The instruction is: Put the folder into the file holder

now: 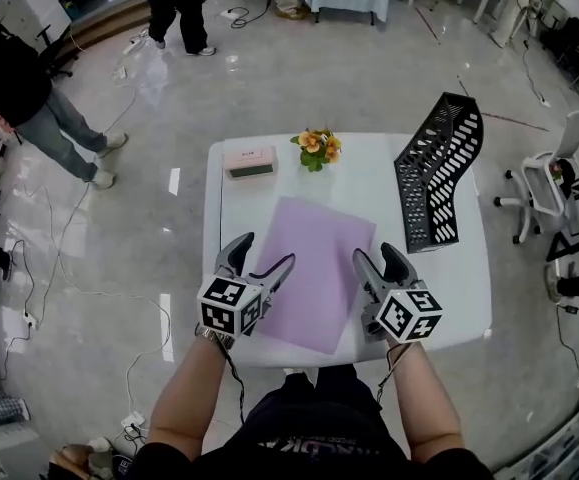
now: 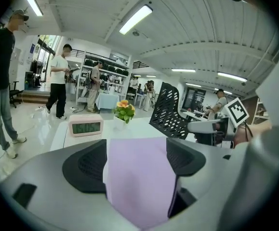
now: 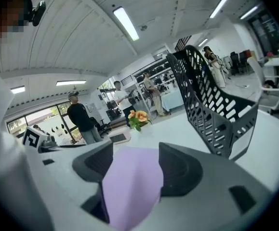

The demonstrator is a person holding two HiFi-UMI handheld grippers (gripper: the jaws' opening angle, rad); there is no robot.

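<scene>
A flat, pale lilac folder [image 1: 319, 268] is laid on a white table [image 1: 239, 203], flanked at its near end by the left gripper [image 1: 266, 250] and right gripper [image 1: 376, 253], both spread wide and empty.

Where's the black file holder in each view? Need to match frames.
Head view: the file holder stands upper right of centre, on the right side of the table.
Left gripper view: just right of centre, at mid-height.
Right gripper view: large, filling the right half.
Shared landmark: the orange flowers, left of the file holder in all three views.
</scene>
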